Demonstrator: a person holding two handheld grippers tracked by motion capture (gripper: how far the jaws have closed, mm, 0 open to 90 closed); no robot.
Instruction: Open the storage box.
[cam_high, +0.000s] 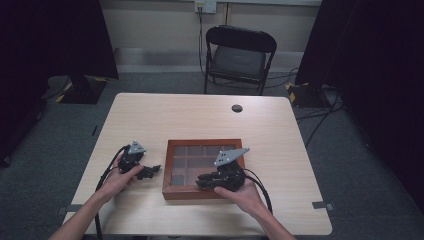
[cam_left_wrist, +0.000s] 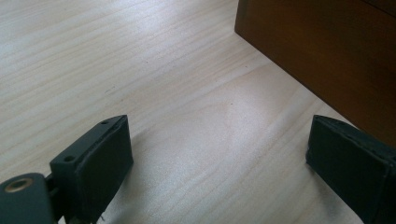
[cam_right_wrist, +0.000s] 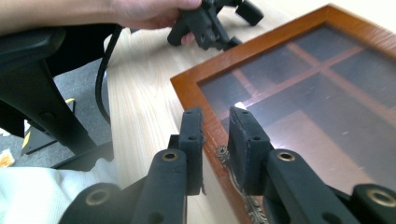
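Observation:
A shallow brown wooden box (cam_high: 200, 143) with a glass lid over several compartments lies on the light table (cam_high: 165, 115), near its front edge. My right gripper (cam_high: 201, 183) lies along the box's front side. In the right gripper view its jaws (cam_right_wrist: 218, 126) stand narrowly apart astride the lid's front rim (cam_right_wrist: 196, 88), by a small metal clasp (cam_right_wrist: 221, 152), and look shut on the rim. My left gripper (cam_high: 154, 171) rests on the table just left of the box. Its jaws (cam_left_wrist: 217, 158) are wide open with bare tabletop between them, and the box's side wall (cam_left_wrist: 327, 56) is just ahead.
A black folding chair (cam_high: 240, 55) stands behind the table. A dark cable hole (cam_high: 237, 108) sits near the table's far edge. Black curtains hang at both sides, and cables run over the grey floor at the right (cam_high: 320, 115).

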